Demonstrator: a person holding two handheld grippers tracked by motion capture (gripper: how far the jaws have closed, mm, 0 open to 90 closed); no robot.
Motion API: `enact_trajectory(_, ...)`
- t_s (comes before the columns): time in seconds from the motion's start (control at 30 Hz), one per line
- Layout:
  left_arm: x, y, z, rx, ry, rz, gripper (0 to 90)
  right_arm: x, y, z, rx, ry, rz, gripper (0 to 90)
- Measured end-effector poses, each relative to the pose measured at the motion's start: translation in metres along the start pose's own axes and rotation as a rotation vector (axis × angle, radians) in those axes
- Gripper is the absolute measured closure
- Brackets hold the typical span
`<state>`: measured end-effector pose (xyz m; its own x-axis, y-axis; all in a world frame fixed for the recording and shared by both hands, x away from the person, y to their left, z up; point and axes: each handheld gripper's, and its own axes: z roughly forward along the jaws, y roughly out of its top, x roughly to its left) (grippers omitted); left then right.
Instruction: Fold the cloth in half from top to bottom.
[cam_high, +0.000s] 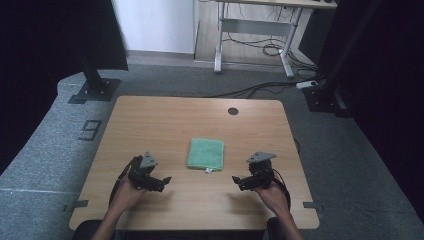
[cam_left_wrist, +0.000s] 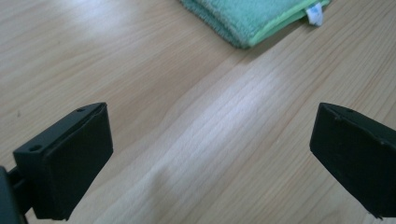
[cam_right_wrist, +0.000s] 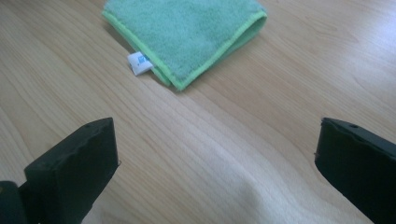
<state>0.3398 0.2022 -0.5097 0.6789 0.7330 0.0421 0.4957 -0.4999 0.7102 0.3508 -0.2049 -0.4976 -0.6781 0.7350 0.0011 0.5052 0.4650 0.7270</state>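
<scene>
Two grippers low in the high view, one per hand, both above bare wood of the table (cam_high: 150, 120). Left gripper (cam_high: 161, 183) at lower left of centre, right gripper (cam_high: 239, 181) at lower right of centre, tips turned inward toward each other. Both spread wide, holding nothing, touching nothing. Folded green cloth (cam_high: 205, 154) flat at mid-frame between them, slightly farther up the frame, apart from either tool. White tag (cam_high: 209, 170) at its near edge. Same cloth (cam_left_wrist: 252, 18) at top right of the left gripper view, well beyond the wide-set jaws; cloth (cam_right_wrist: 187, 32) at top centre of the right gripper view, tag (cam_right_wrist: 139, 63) at its left corner, bare wood between the jaws.
</scene>
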Motion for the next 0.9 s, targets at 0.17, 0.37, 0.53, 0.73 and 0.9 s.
enact_trajectory(0.17, 0.002, -0.011, -0.004, 0.002, 0.009, -0.014, 0.0, -0.002, -0.01, -0.002, 0.005, -0.007, 0.019, 0.0)
enact_trajectory(0.37, 0.003, -0.024, -0.006, 0.01, 0.014, -0.024, 0.0, -0.004, -0.023, -0.002, 0.006, -0.017, 0.043, 0.0)
enact_trajectory(0.53, 0.004, -0.034, -0.006, 0.019, 0.016, -0.036, 0.0, -0.008, -0.035, 0.0, 0.005, -0.027, 0.064, 0.0)
enact_trajectory(0.73, 0.007, -0.042, -0.002, 0.029, 0.017, -0.056, 0.0, -0.01, -0.048, 0.005, 0.019, -0.032, 0.086, 0.0)
enact_trajectory(0.9, 0.007, -0.048, 0.005, 0.046, 0.015, -0.062, 0.0, -0.01, -0.056, 0.011, 0.031, -0.044, 0.093, 0.0)
